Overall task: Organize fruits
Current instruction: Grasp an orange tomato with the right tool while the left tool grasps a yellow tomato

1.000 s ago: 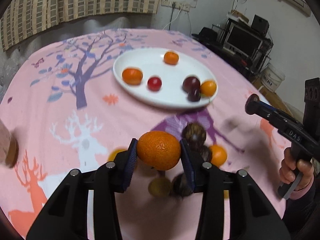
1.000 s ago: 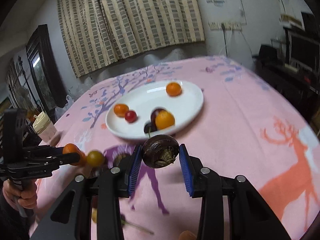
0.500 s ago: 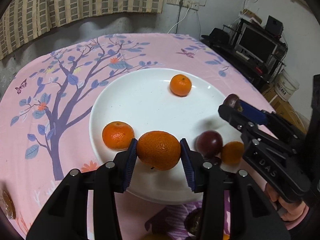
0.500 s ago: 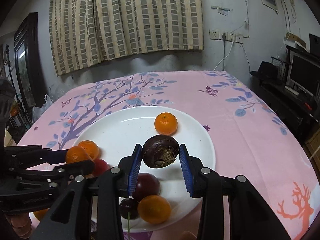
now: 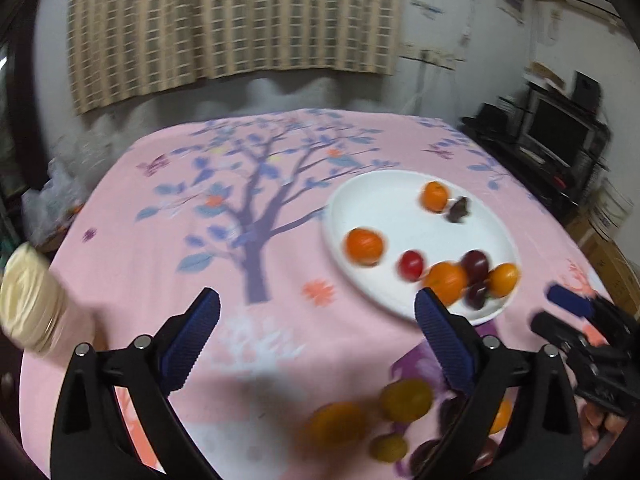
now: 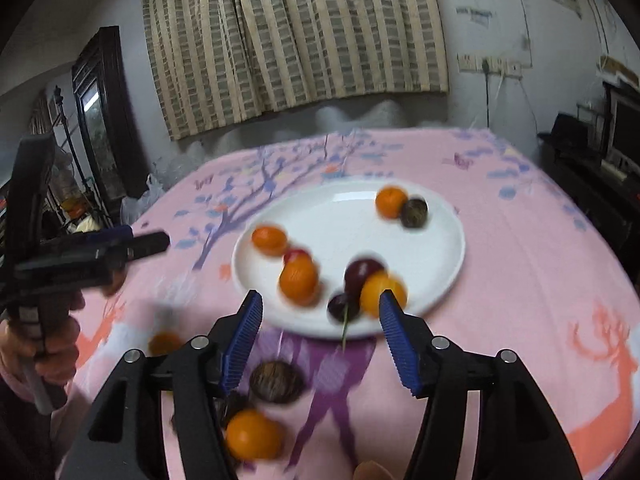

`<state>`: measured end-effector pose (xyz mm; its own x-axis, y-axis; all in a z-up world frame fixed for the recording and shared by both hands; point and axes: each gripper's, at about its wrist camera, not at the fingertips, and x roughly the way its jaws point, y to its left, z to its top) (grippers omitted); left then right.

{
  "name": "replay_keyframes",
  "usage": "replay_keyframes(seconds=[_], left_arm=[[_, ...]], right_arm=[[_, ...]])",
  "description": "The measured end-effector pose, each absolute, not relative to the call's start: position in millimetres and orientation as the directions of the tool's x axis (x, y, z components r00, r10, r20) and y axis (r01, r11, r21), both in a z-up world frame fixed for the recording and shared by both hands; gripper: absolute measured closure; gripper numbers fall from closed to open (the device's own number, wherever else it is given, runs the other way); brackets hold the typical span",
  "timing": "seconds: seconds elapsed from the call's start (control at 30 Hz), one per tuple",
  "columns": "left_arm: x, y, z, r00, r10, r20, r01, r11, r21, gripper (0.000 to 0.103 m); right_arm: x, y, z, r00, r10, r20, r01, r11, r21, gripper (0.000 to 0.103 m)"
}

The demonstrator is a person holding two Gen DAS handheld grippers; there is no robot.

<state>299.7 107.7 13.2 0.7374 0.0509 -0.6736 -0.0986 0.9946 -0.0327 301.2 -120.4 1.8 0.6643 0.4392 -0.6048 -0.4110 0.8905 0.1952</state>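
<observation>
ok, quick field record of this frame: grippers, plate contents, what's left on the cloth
left gripper: open, empty
right gripper: open, empty
plate: white, on pink tablecloth
on plate: four orange fruits, incl. one at far edge beside a wrinkled dark fruit; some red and dark purple ones
off plate: loose fruits on the cloth near the grippers, incl. wrinkled dark fruit, orange one
image: motion-blurred

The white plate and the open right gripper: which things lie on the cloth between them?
In the right wrist view, below the white plate, only bare pink cloth and a dark stem lie before the right gripper.
</observation>
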Motion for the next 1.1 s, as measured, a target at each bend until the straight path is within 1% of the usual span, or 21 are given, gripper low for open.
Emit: replay_keyframes(seconds=[0.1, 0.17, 0.23, 0.3, 0.43, 0.53, 0.6, 0.67, 0.77, 0.8, 0.83, 0.87, 0.93, 1.0, 1.1], left_arm=[[287.2, 118.9, 0.5, 0.721, 0.058, -0.69, -0.121, 0.992, -0.042, 0.007], [281.0, 123.5, -6.5, 0.71, 0.072, -0.701, -0.134, 0.99, -0.034, 0.007], [279.0, 128.4, -12.1, 0.696, 0.089, -0.713, -0.154, 0.988, -0.027, 0.007], [278.4, 133.7, -13.4, 0.688, 0.08, -0.722, -0.163, 0.986, -0.046, 0.007], [270.3, 136.5, -7.8, 0.702, 0.049, -0.711, -0.15, 0.985, -0.08, 0.007], [264.9, 136.0, -3.7, 0.71, 0.055, -0.702, -0.15, 0.986, -0.075, 0.007], [262.0, 137.4, -1.6, 0.711, 0.04, -0.702, -0.143, 0.986, -0.089, 0.007], [260.6, 139.2, 0.5, 0.712, 0.031, -0.701, -0.144, 0.984, -0.102, 0.007], [259.1, 142.3, 2.0, 0.713, 0.023, -0.7, -0.147, 0.982, -0.117, 0.007], [258.6, 143.1, 2.3, 0.713, 0.02, -0.701, -0.146, 0.982, -0.121, 0.007], [258.2, 143.4, 2.2, 0.712, 0.017, -0.702, -0.144, 0.982, -0.123, 0.007], [257.9, 144.1, 2.4, 0.71, 0.013, -0.705, -0.139, 0.983, -0.122, 0.007], [258.0, 145.3, 2.6, 0.701, -0.01, -0.713, -0.116, 0.985, -0.127, 0.007], [257.6, 148.1, 1.5, 0.691, -0.063, -0.72, -0.075, 0.985, -0.158, 0.007], [256.9, 145.5, -3.9, 0.67, -0.134, -0.73, -0.006, 0.983, -0.185, 0.007]], right_arm=[[275.4, -123.1, -8.4, 0.651, 0.427, -0.628, -0.404, 0.895, 0.19, 0.042], [260.7, -126.3, -12.4, 0.636, 0.441, -0.633, -0.402, 0.89, 0.217, 0.042], [251.1, -125.5, -17.9, 0.606, 0.448, -0.657, -0.398, 0.886, 0.238, 0.042], [244.5, -119.5, -24.8, 0.576, 0.444, -0.686, -0.399, 0.886, 0.238, 0.042], [242.7, -106.9, -33.6, 0.544, 0.405, -0.735, -0.4, 0.895, 0.197, 0.049], [249.0, -104.3, -38.2, 0.515, 0.418, -0.748, -0.388, 0.892, 0.231, 0.051], [252.4, -102.8, -40.6, 0.488, 0.447, -0.75, -0.39, 0.88, 0.27, 0.054], [255.0, -99.3, -42.5, 0.469, 0.455, -0.757, -0.39, 0.876, 0.284, 0.054], [259.3, -96.2, -45.2, 0.451, 0.47, -0.759, -0.386, 0.869, 0.308, 0.055], [261.2, -95.3, -46.3, 0.446, 0.478, -0.757, -0.386, 0.866, 0.319, 0.056], [262.5, -95.3, -47.1, 0.437, 0.492, -0.753, -0.39, 0.858, 0.335, 0.063], [262.9, -94.9, -47.8, 0.425, 0.511, -0.747, -0.397, 0.847, 0.354, 0.066], [262.0, -95.4, -47.9, 0.434, 0.516, -0.739, -0.399, 0.845, 0.356, 0.066], [260.6, -101.0, -47.0, 0.463, 0.512, -0.724, -0.381, 0.852, 0.358, 0.066], [255.9, -111.4, -32.6, 0.563, 0.483, -0.671, -0.363, 0.873, 0.324, 0.066]])
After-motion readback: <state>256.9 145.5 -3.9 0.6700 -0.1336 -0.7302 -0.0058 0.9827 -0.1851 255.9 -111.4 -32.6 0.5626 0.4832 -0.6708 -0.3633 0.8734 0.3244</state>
